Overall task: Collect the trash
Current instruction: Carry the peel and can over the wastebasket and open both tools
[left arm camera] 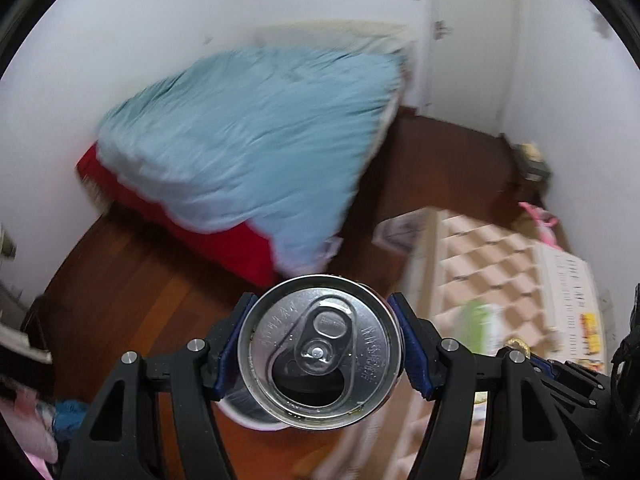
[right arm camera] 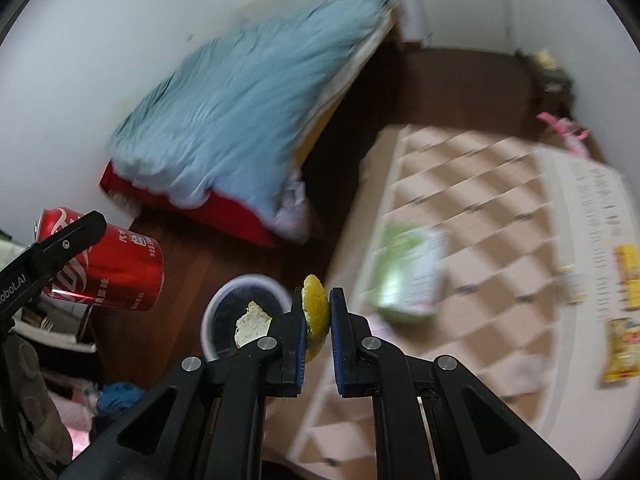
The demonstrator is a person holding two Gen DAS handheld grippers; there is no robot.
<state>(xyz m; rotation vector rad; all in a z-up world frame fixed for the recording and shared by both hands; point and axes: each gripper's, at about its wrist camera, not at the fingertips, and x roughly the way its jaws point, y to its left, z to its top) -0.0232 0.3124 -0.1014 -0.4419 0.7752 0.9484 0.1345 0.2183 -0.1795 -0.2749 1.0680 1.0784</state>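
While both views blur with motion, the left gripper [left arm camera: 320, 354] has its blue-padded jaws clamped on either side of a red soda can [left arm camera: 319, 350], whose silver top, tab up and mouth open, faces the left wrist camera; from the right wrist view the same can [right arm camera: 108, 264] hangs on its side in the air above the dark wooden floor [right arm camera: 168, 248], left of and higher than a white-rimmed trash bin [right arm camera: 245, 314]. The right gripper [right arm camera: 317, 320] holds its jaws narrow on a yellow piece of fruit peel [right arm camera: 316, 316], pinched edge-on between the pads, just right of the bin's rim. Inside the bin, against its dark lining, lies 1 pale crumpled scrap [right arm camera: 252, 322]. To the right stands a desk [right arm camera: 500, 220] covered in a beige-and-white checked cloth, with a green-and-white carton [right arm camera: 412, 272] lying near its left edge and yellow snack packets [right arm camera: 622, 344] toward the right edge. Beyond the floor, a bed [right arm camera: 240, 120] with a light blue quilt over a red base sits against the white wall. In the left wrist view the bin [left arm camera: 256, 420] shows only as a white rim directly beneath the can
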